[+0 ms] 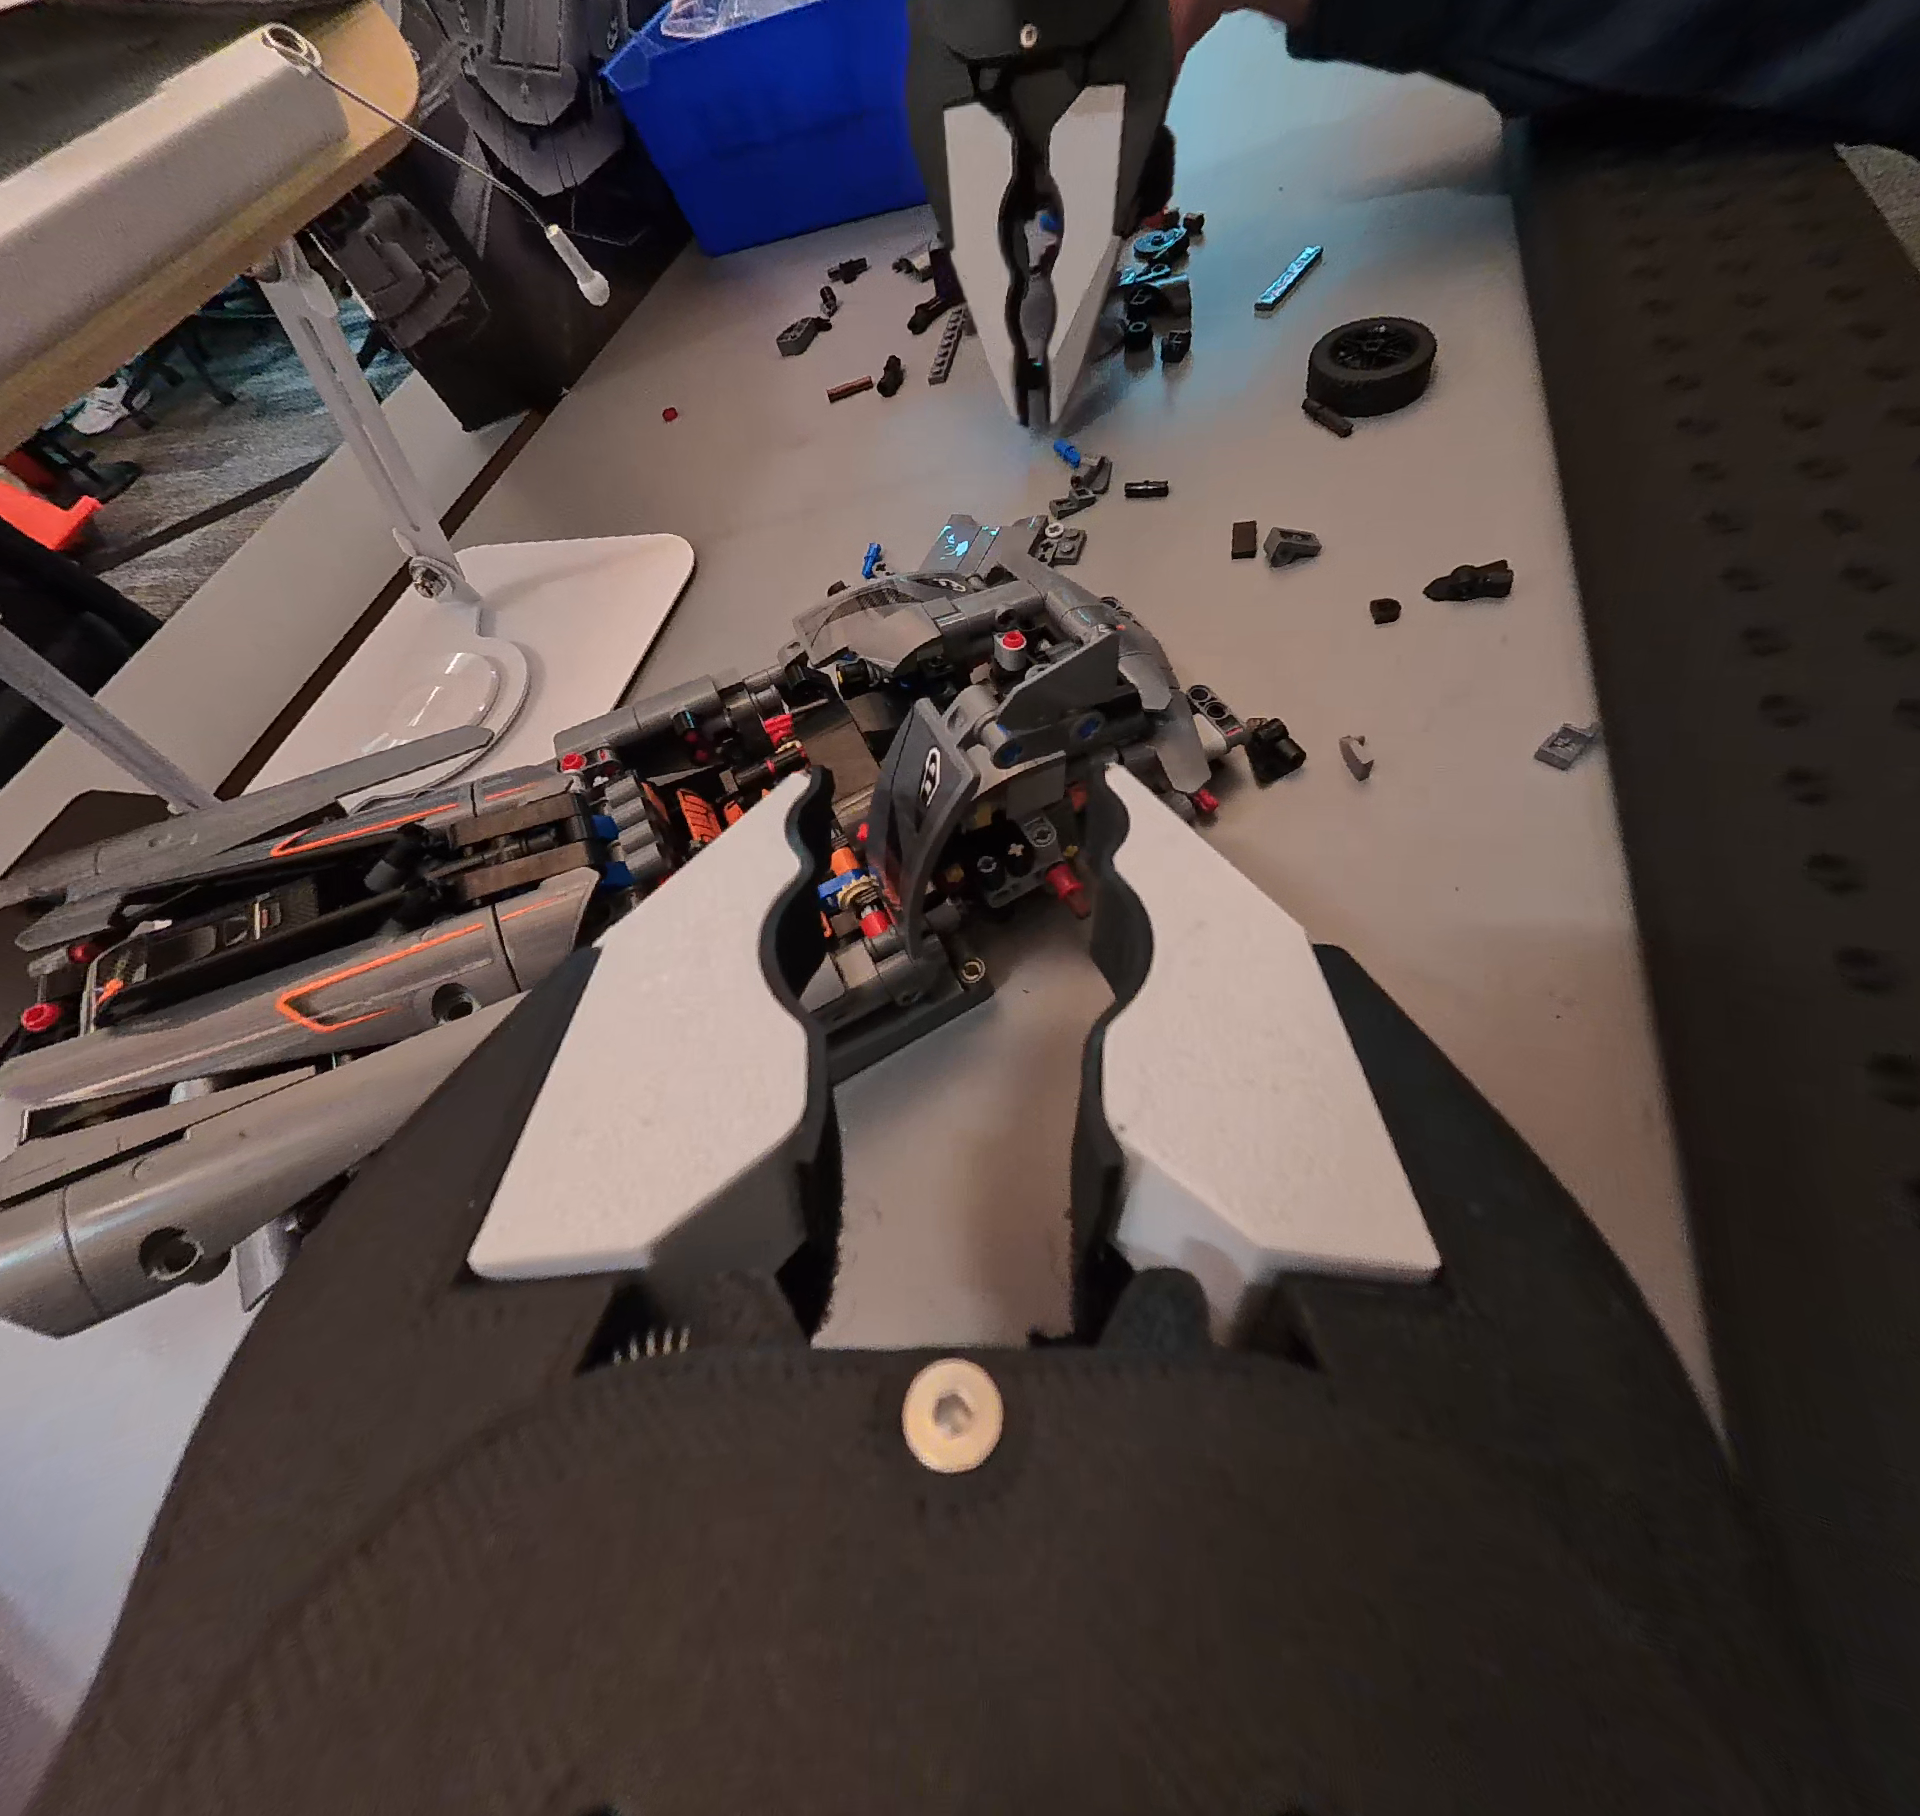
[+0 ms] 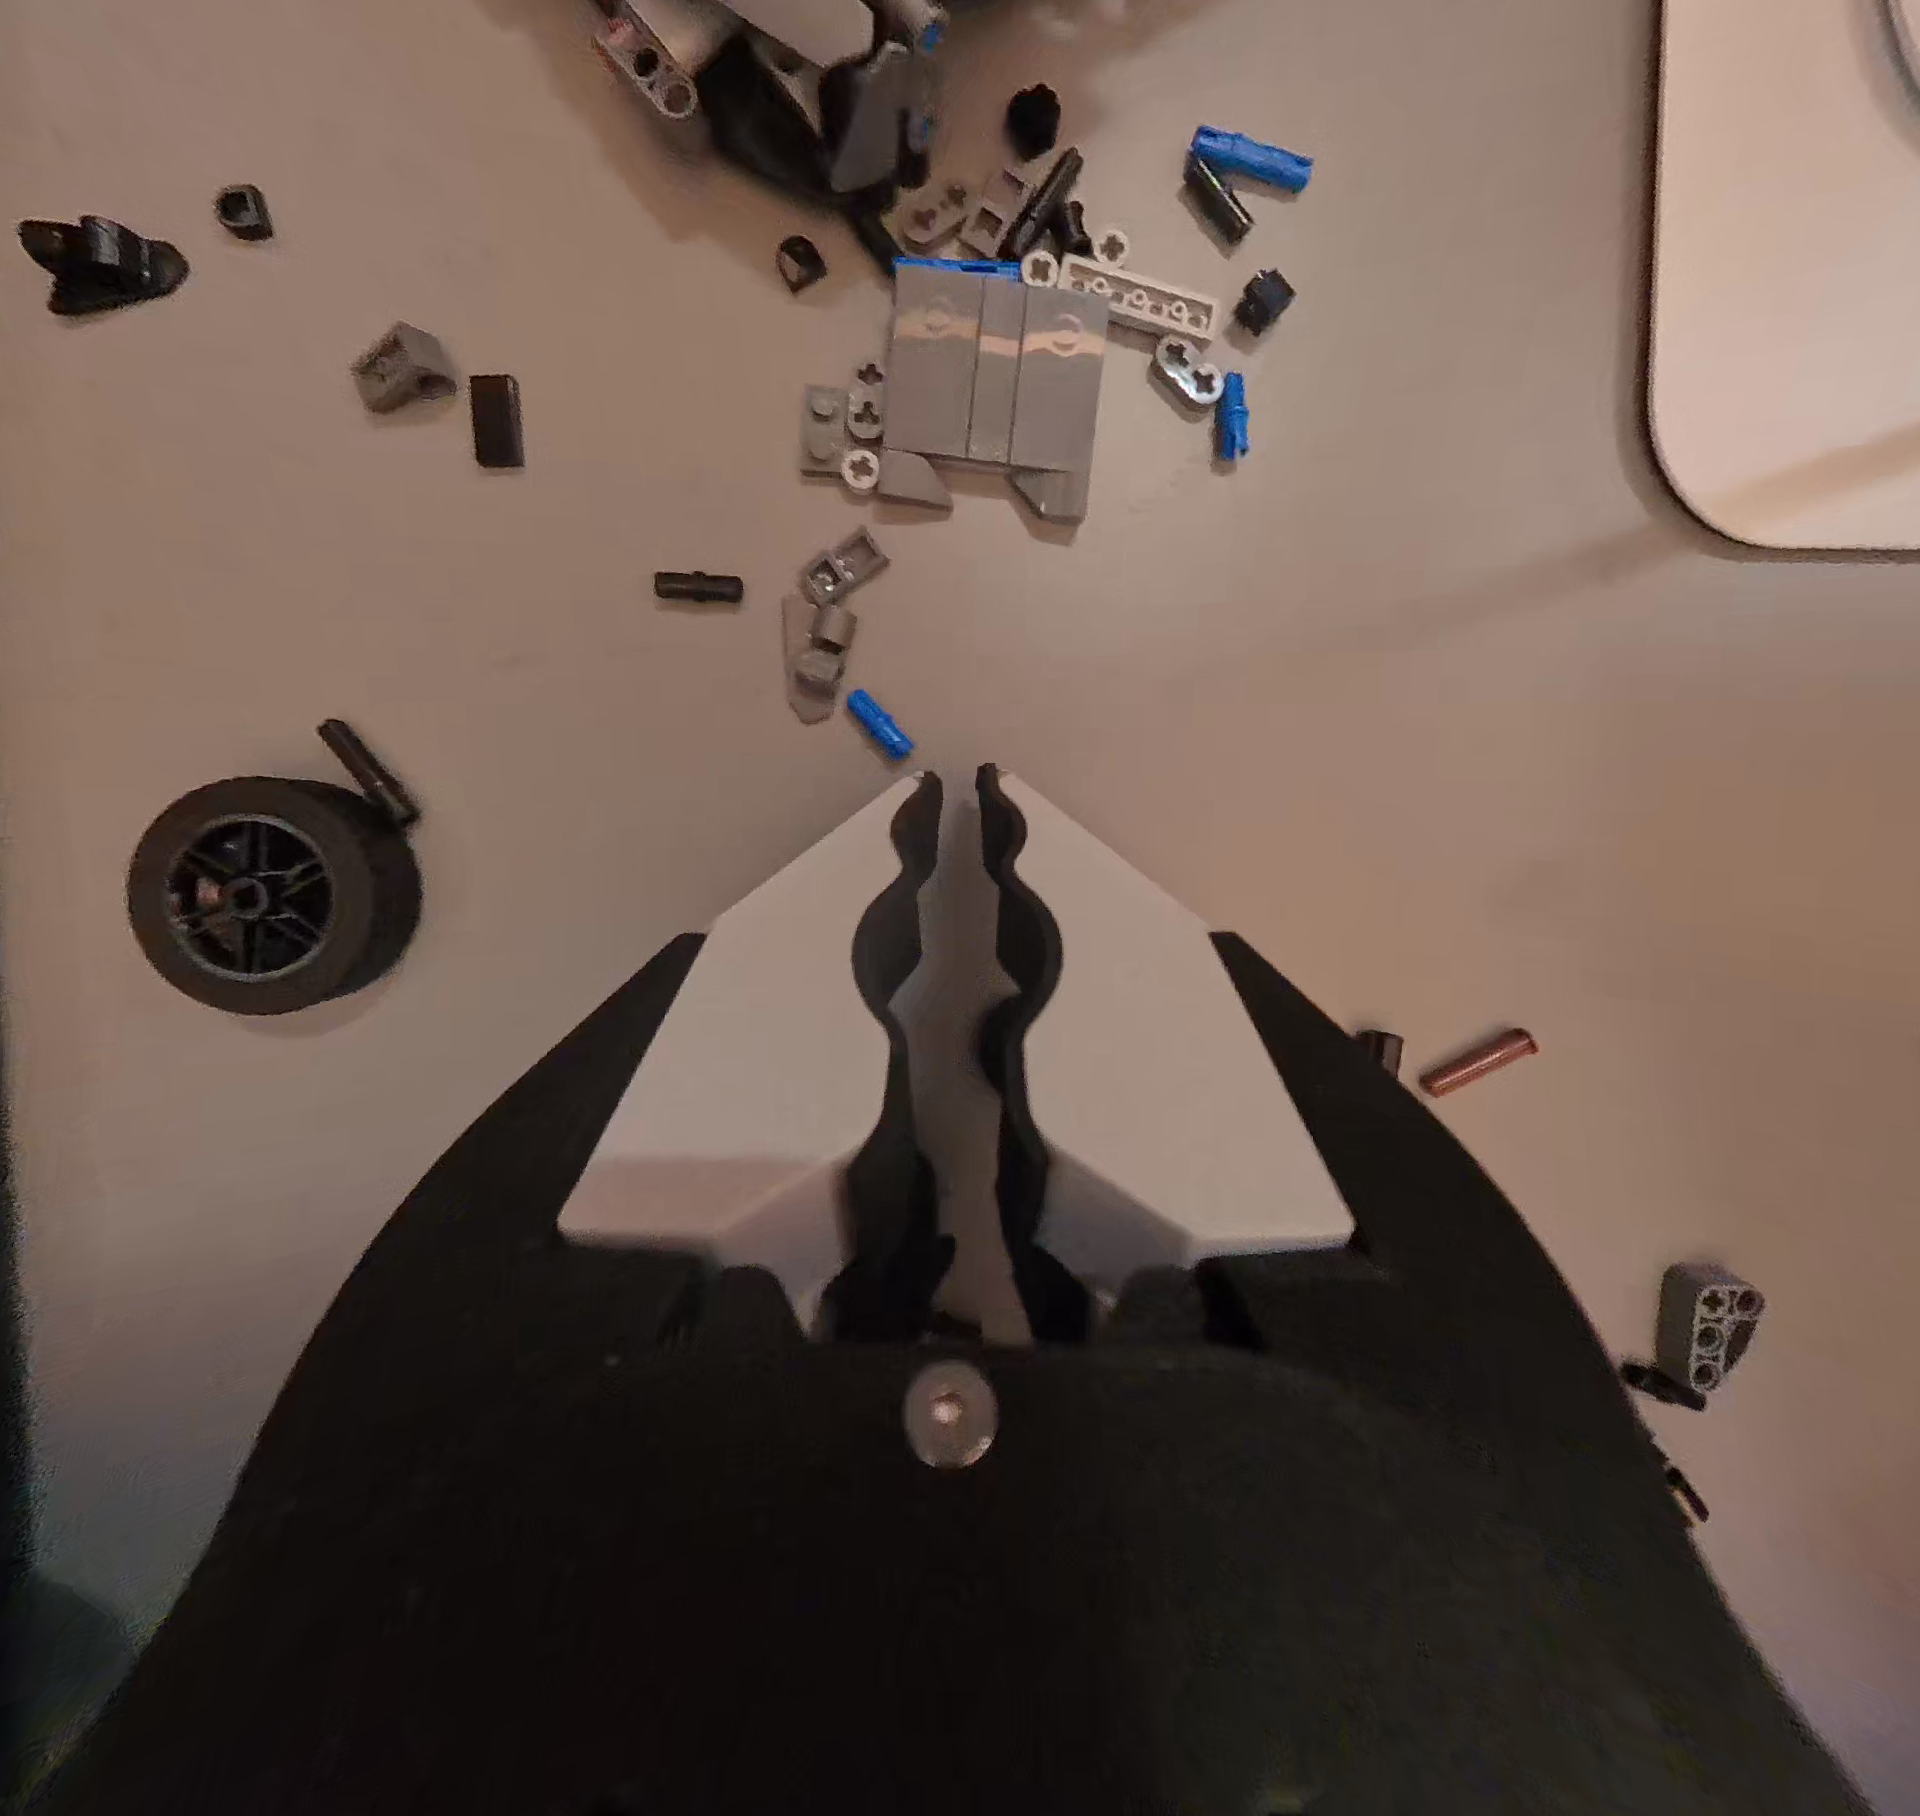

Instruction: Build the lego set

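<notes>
The half-built grey lego car point(image 1: 966, 727) lies on the pale table point(image 1: 1403, 935), its front end between the spread, empty fingers of the left gripper point(image 1: 961, 800). Only the left wrist view shows the finished grey-and-orange model point(image 1: 291, 945) beside it, the blue bin point(image 1: 779, 114) and a white stand point(image 1: 561, 613). The right gripper point(image 2: 956, 779) points straight down, fingers nearly together with nothing between, just short of a blue pin point(image 2: 879, 723). Its own view alone shows the grey tile panel point(image 2: 992, 374) from above, plus the black wheel point(image 2: 260, 893) and brown pin point(image 2: 1475, 1060)
</notes>
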